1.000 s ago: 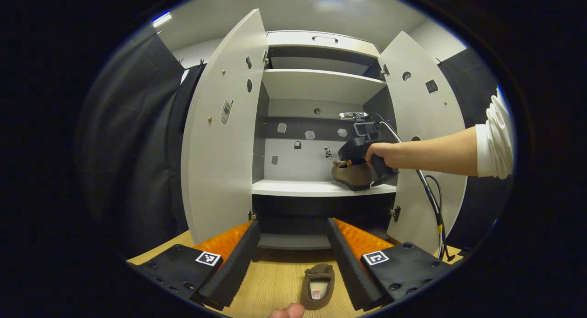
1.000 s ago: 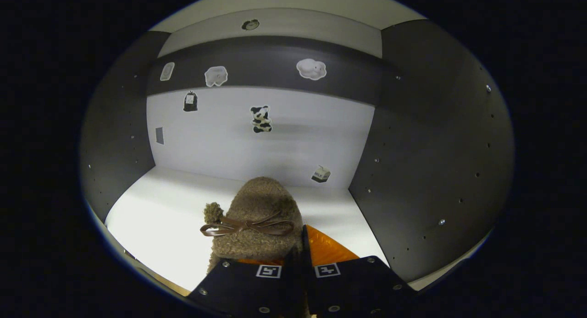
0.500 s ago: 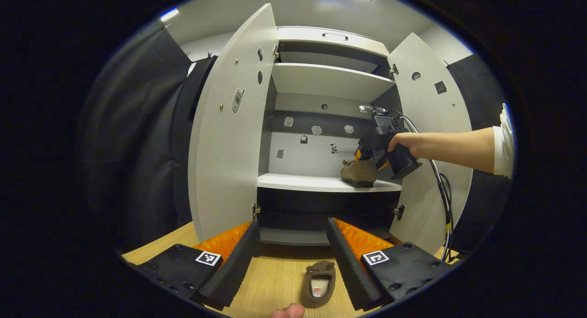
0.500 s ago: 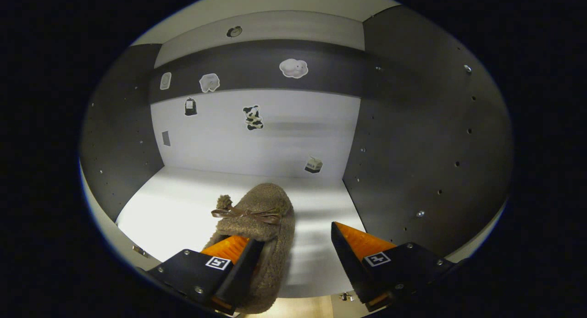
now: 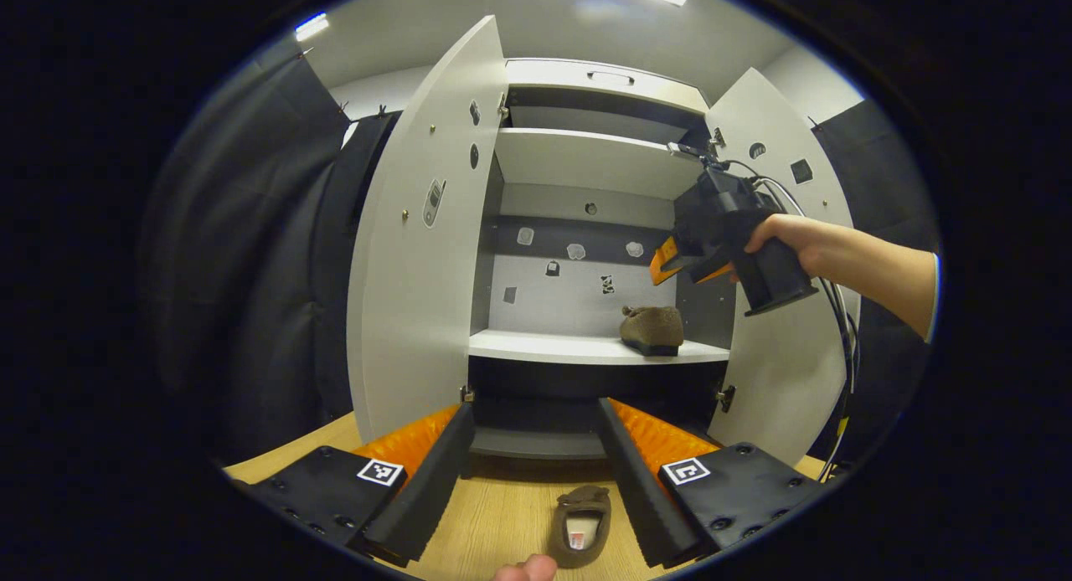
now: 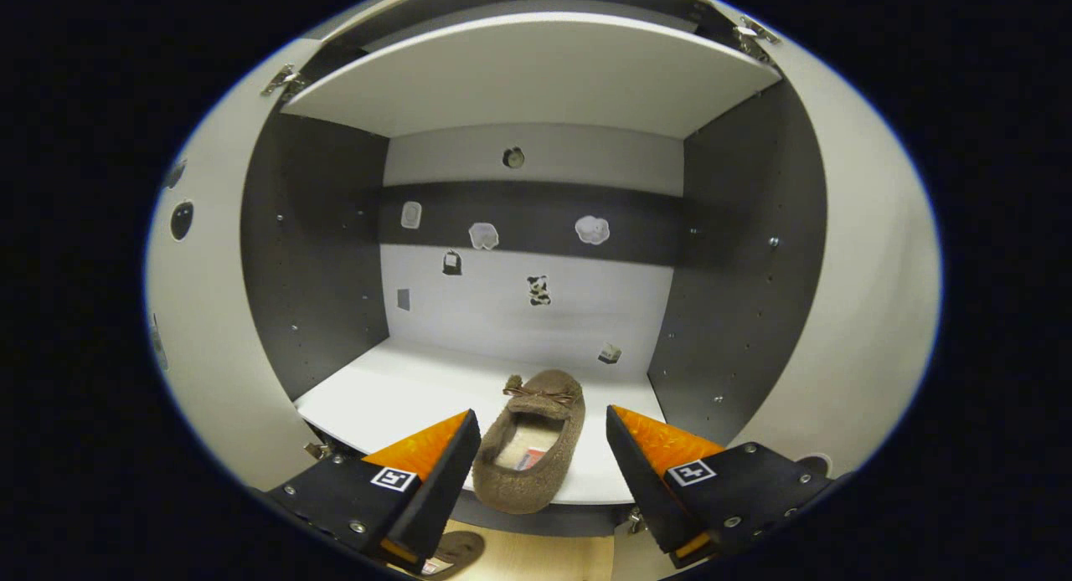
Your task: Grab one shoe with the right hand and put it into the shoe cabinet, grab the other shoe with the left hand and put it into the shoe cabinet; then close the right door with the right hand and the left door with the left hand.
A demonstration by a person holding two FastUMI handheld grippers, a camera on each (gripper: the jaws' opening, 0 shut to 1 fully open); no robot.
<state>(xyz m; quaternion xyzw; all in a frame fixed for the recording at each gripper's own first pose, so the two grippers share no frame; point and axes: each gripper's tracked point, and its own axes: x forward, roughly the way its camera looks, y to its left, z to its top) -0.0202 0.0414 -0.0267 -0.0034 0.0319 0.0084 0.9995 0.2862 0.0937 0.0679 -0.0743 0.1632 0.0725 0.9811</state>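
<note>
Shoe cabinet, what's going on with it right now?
A person is putting a pair of shoes away. One shoe sits on the cabinet shelf, and the right gripper is open in front of it, touching nothing. The other shoe lies on the floor, with the open left gripper above it. Both doors are open.

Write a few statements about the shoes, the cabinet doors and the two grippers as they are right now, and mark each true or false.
1. One brown slipper lies on the cabinet shelf. True.
2. The right gripper is clamped on it. False: it is open, clear of the slipper.
3. The other slipper lies on the wooden floor. True.
4. Both doors are closed. False: the left door and right door stand open.
5. The left gripper is open. True.
</note>
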